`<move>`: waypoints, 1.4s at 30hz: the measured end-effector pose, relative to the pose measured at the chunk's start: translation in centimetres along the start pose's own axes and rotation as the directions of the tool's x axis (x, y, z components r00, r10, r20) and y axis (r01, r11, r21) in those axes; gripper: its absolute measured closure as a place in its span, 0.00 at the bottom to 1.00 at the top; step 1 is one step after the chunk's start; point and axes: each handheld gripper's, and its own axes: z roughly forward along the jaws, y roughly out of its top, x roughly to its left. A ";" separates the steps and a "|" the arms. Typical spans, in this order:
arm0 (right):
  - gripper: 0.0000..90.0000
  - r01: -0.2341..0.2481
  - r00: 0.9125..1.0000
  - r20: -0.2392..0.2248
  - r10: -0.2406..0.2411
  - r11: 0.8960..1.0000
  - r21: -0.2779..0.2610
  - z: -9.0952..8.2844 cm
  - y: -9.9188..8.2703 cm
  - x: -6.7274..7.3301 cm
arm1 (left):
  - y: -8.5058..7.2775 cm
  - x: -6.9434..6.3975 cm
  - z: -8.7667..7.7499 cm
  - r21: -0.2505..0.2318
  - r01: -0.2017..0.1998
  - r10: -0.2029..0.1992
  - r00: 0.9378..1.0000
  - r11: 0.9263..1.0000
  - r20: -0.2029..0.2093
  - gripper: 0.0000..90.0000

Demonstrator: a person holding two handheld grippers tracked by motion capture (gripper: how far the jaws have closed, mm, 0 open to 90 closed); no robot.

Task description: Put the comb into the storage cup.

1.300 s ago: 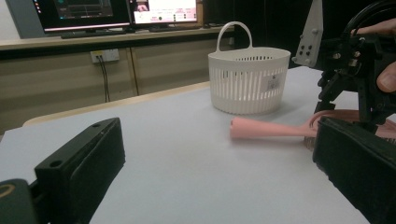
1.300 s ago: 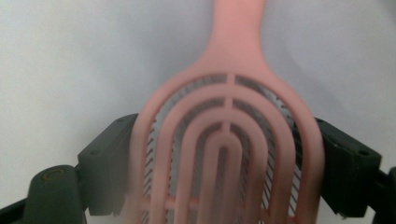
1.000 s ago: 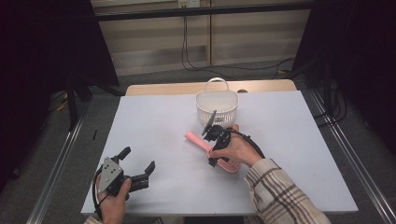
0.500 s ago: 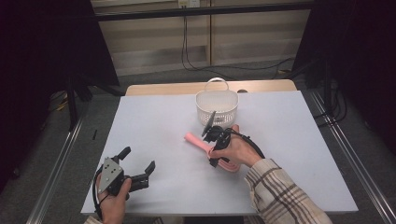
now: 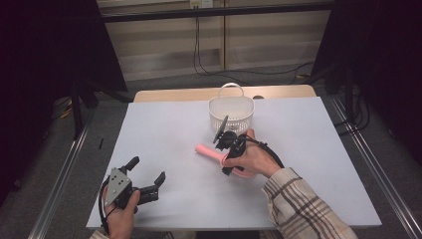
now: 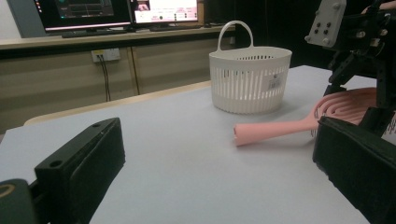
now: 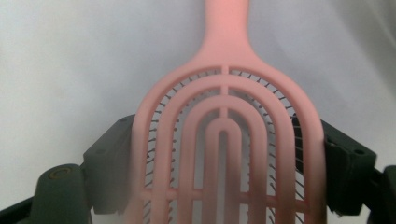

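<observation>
Right gripper (image 5: 230,149) in our right hand sits over the head of a pink plastic vented hairbrush (image 7: 224,140), its black jaws closed against both edges of the head, having just narrowed around it. We see the brush lying on the white table (image 5: 164,124), handle pointing away from us, just short of a white slotted plastic basket (image 5: 231,113). Our left gripper (image 5: 142,186) rests near the table's front edge, jaws spread with nothing between them.
</observation>
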 end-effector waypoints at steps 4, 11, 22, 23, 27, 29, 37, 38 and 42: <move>0.22 -0.002 1.000 -0.002 0.002 1.000 -0.023 -0.7 -0.1 -0.1 | 0.0 0.0 0.0 0.000 0.000 0.000 1.000 1.000 -0.001 0.03; 0.22 -0.006 1.000 -0.004 0.006 1.000 -0.023 -1.0 -0.4 -0.5 | 0.0 0.0 0.0 0.001 -0.003 0.003 1.000 1.000 -0.002 0.03; 0.21 0.001 1.000 0.018 -0.002 0.998 0.063 1.3 -0.7 -1.0 | 0.0 0.0 0.0 0.001 -0.003 0.003 1.000 1.000 0.001 0.03; 0.21 0.000 1.000 0.017 -0.001 0.998 0.067 1.4 -0.7 -1.0 | 0.0 0.0 0.0 0.000 -0.005 0.005 1.000 1.000 0.002 0.03; 0.21 0.006 1.000 0.013 -0.007 0.997 0.071 1.8 -0.8 -1.1 | 0.0 0.0 0.0 0.001 -0.007 0.007 1.000 1.000 0.001 0.03; 0.21 0.007 1.000 0.007 -0.008 0.997 0.076 1.9 -0.8 -1.1 | 0.0 0.0 0.0 0.002 -0.006 0.006 1.000 1.000 0.002 0.03; 0.20 0.004 1.000 0.001 -0.004 0.997 0.076 2.0 -0.3 -1.1 | 0.0 0.0 0.0 -0.002 -0.002 0.002 1.000 1.000 0.002 0.03; 0.19 0.002 1.000 0.008 -0.002 0.997 0.076 2.1 -0.2 -1.2 | 0.0 0.0 0.0 -0.001 -0.002 0.002 1.000 1.000 0.001 0.03; 0.13 -0.005 0.999 0.032 0.002 0.996 0.084 2.4 0.2 -1.3 | 0.0 0.0 0.0 -0.001 0.002 -0.002 1.000 1.000 0.000 0.03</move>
